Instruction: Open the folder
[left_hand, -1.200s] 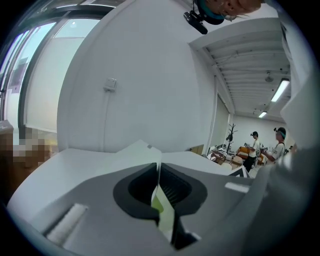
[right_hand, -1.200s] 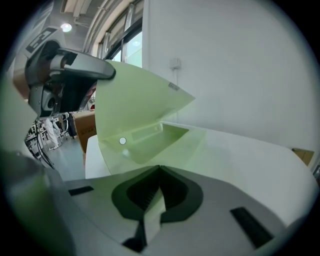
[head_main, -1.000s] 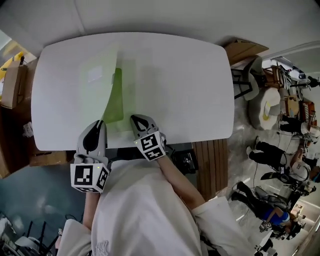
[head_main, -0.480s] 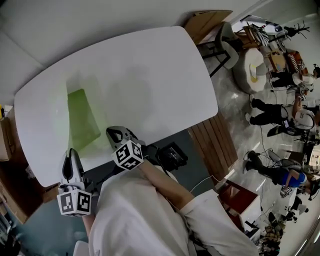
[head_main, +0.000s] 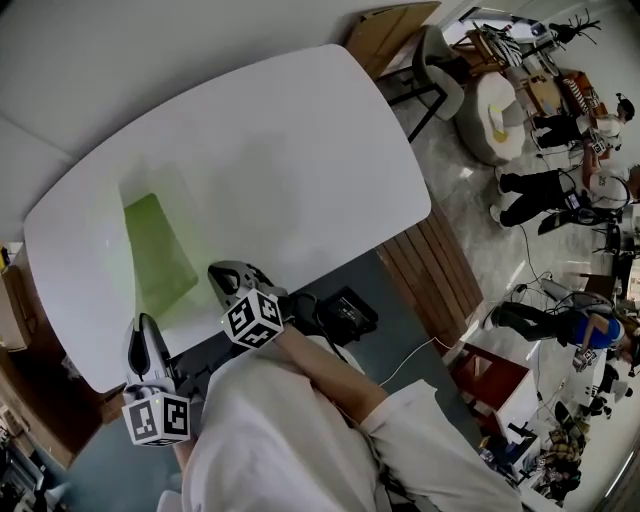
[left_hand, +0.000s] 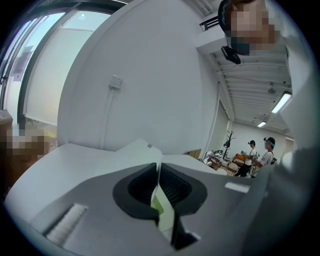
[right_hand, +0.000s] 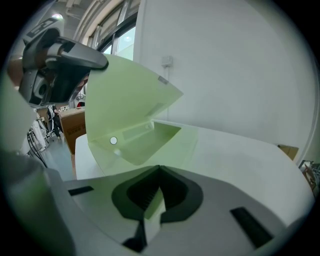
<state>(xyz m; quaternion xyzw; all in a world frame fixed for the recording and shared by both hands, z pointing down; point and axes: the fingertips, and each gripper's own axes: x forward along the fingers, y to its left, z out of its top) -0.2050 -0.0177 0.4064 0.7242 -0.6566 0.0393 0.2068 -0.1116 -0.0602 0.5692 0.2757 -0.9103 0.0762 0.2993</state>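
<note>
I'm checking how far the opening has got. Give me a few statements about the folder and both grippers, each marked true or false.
1. The folder rests on the white table. True.
2. The left gripper is open and empty. False: its jaws are shut on the folder's cover.
3. The right gripper is shut on the folder. True.
4. The folder lies flat and closed. False: its cover stands lifted.
</note>
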